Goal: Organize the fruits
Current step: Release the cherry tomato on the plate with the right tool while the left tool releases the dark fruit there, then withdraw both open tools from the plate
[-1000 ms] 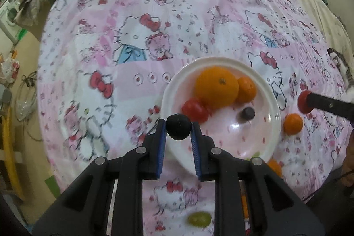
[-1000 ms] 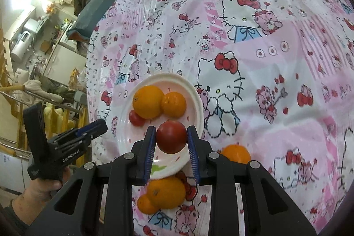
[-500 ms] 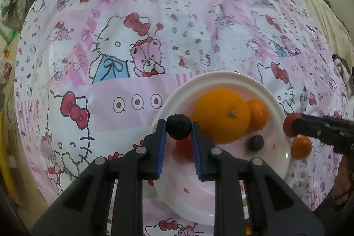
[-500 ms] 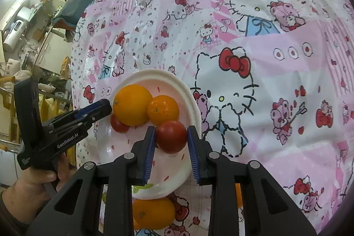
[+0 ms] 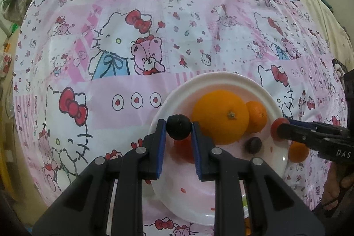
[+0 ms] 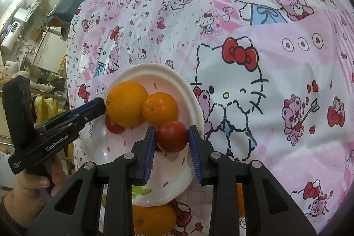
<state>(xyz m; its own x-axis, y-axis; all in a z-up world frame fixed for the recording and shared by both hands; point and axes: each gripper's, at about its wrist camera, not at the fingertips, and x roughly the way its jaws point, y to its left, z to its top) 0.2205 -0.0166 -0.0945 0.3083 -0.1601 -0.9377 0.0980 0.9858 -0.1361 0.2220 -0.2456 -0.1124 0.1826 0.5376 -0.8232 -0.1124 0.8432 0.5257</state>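
A white plate lies on the pink Hello Kitty cloth. It holds a large orange, a small orange, a red tomato and a dark grape. My left gripper is shut on a dark round fruit over the plate's left rim. My right gripper is shut on a red tomato over the plate's right part, beside the small orange. The right gripper also shows in the left wrist view.
Loose oranges lie on the cloth beside the plate. Something green lies on the plate's near rim. The cloth spreads wide beyond the plate. Clutter and furniture stand past the cloth's far left edge.
Both grippers have moved in over the plate with their fruits still held. The right tomato now hangs lower, next to the small orange.
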